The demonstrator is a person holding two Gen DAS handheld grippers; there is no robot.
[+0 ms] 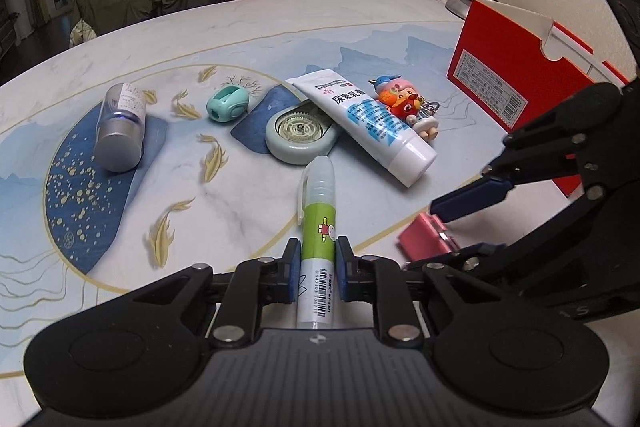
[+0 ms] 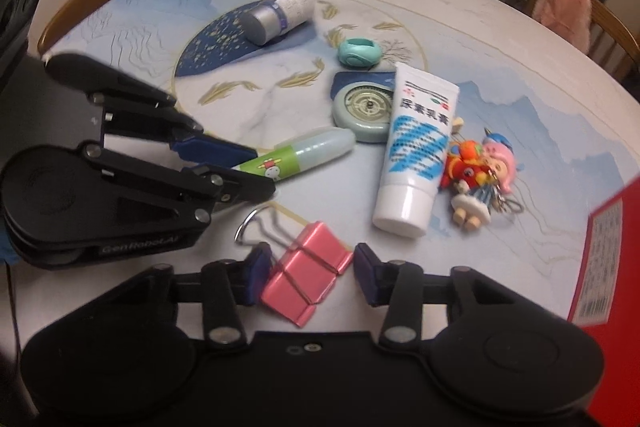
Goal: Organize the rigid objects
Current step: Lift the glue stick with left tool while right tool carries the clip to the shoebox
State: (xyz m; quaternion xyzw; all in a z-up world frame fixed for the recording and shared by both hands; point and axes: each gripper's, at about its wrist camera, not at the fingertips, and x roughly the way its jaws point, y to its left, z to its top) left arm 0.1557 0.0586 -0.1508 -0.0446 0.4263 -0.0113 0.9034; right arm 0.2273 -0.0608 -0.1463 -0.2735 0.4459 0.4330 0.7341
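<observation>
While our left gripper (image 1: 318, 269) jaws clamp the light, stiff, slippery glue pen (image 1: 318, 227) mid-barrel, our right gripper (image 2: 306, 275) jaws stand apart around the binder clip (image 2: 306, 277).

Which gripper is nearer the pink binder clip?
Right. The right gripper straddles the pink binder clip, jaws either side of it. The left gripper sits beside it, shut on the glue pen.
</observation>
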